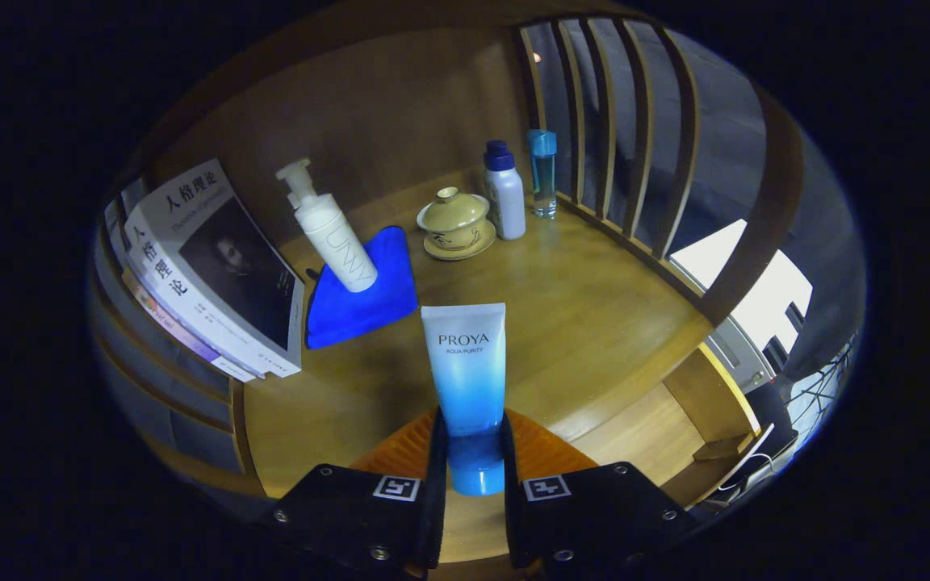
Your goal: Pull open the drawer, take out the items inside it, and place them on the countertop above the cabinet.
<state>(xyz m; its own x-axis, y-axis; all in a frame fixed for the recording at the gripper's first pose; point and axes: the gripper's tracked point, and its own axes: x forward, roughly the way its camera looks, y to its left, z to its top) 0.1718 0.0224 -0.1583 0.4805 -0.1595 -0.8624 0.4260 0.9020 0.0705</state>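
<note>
A pale blue and white cosmetic tube (467, 371) stands upright, cap down, between my fingers, and both fingers press on its lower part near the blue cap. My gripper (471, 452) is shut on it, held just above the wooden countertop (586, 323). Beyond the tube lies a blue cloth (368, 298) with a white pump bottle (332, 230) standing on it.
A stack of books (207, 274) sits beyond my fingers on the left. Further back stand a lidded tea bowl on a saucer (455, 224), a white bottle with a dark blue cap (504, 192) and a clear blue bottle (543, 171). A slatted wooden railing (634, 153) bounds the right side.
</note>
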